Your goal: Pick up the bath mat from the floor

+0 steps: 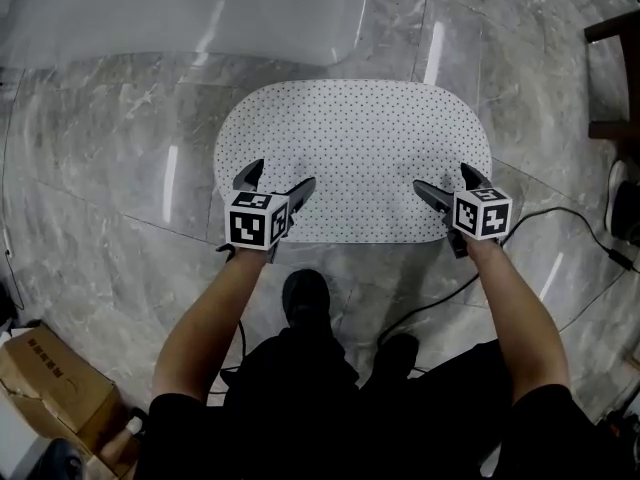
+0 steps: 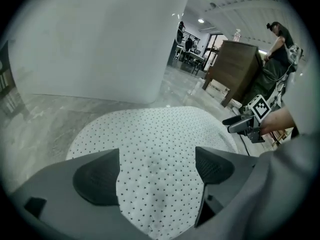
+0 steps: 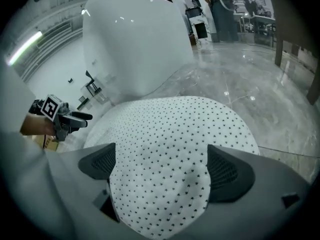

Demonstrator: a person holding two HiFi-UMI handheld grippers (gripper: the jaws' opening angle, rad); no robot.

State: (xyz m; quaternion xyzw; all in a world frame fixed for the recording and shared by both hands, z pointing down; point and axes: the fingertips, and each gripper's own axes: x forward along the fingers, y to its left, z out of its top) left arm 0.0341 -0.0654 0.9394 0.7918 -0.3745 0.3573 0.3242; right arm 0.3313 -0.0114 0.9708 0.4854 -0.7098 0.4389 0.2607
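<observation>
Nearest the lens, the person's two bare forearms reach forward from dark clothing, each ending in a gripper with a marker cube on top. Left gripper (image 1: 280, 176), jaws apart, and right gripper (image 1: 442, 178), jaws likewise apart, are both poised over the near edge of the bath mat (image 1: 352, 158), one toward each near corner. The bath mat, white with a regular pattern of small dark dots and with rounded corners, lies flat on the grey marble floor (image 1: 100, 168), just ahead of the person's dark shoes (image 1: 305, 298). Left gripper view: the dotted mat (image 2: 155, 134) fills the gap between the spread jaws of the left gripper (image 2: 156, 171), neither pad closed on it; the right gripper (image 2: 245, 124) appears at the right. Right gripper view: the same arrangement, with the mat (image 3: 165, 129) showing between the open jaws of the right gripper (image 3: 160, 174) and the left gripper (image 3: 65, 116) at the left. Whether any jaw touches the mat cannot be told. Beyond the mat's far edge stands a large white rounded fixture (image 1: 200, 8). A black cable (image 1: 560, 213) runs over the floor to the right of the mat, dark wooden furniture (image 1: 615, 78) stands at the right margin, and a cardboard box (image 1: 50, 378) sits at lower left.
</observation>
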